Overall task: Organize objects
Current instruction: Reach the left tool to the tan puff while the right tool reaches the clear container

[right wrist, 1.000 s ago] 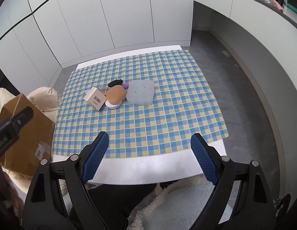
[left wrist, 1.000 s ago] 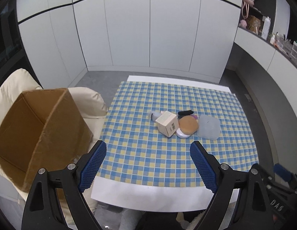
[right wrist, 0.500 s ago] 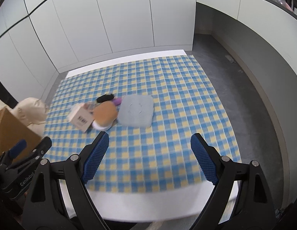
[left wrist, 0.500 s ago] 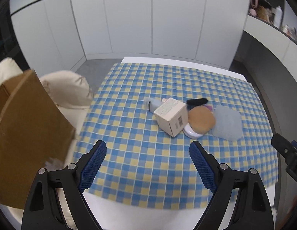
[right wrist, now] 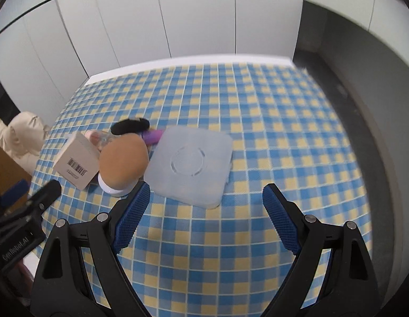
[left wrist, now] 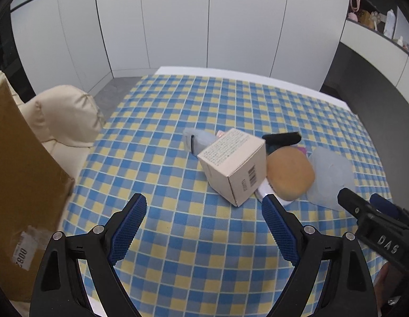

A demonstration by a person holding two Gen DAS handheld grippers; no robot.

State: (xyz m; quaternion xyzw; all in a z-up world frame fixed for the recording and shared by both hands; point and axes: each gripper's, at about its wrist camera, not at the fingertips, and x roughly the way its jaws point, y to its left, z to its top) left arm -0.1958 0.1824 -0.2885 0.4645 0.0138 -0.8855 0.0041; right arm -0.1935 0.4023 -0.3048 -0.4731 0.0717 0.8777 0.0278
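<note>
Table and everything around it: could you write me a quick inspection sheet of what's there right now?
Surface: checked cloth over a white table.
Job's things: barcoded carton, tan puff, frosted square case, black item, purple item, clear bottle, clustered together.
Clutter: nothing seen.
Grippers: left gripper and right gripper open, empty.
Cables: nothing seen.
Surroundings: cardboard box, cream cushion, white cabinets.

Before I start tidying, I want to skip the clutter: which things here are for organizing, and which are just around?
For the job:
- small carton
- tan puff
- frosted square case
- black item
- purple item
- clear bottle

Just around:
- checked cloth
- brown cardboard box
- cream cushion
</note>
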